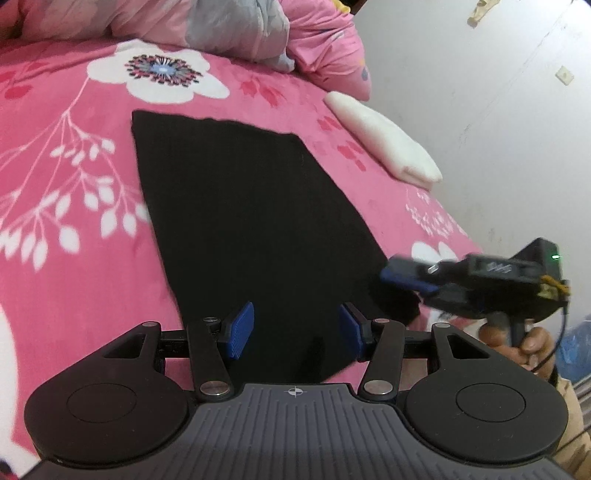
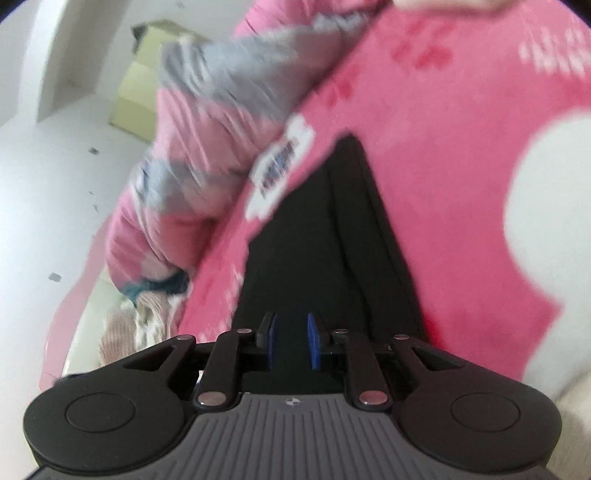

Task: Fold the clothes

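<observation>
Pink floral bedding (image 1: 74, 155) covers the bed, with a white wall (image 1: 480, 74) along its right edge and a heap of pink and grey quilt (image 1: 229, 29) piled at the far end. On the bed lies the black garment (image 1: 240, 206), spread flat in a long panel that runs from the near edge toward the middle. A folded white cloth (image 1: 384, 136) sits apart from it, close to the bed's right edge.

Over the garment's near end hangs the left tool (image 1: 295, 330), its blue pads (image 1: 240, 328) set about half apart with nothing pinched between them; black fabric shows below the gap. At the garment's near right corner is the right tool (image 1: 402, 277), held by a hand (image 1: 524, 343) off the bed's right edge.

In the right wrist view the right tool (image 2: 291, 341) has its pads drawn narrow, a small gap left. That view is blurred, so whether they nip a fold of the black garment (image 2: 317, 236) I cannot tell; the fabric there shows a lengthwise crease.
</observation>
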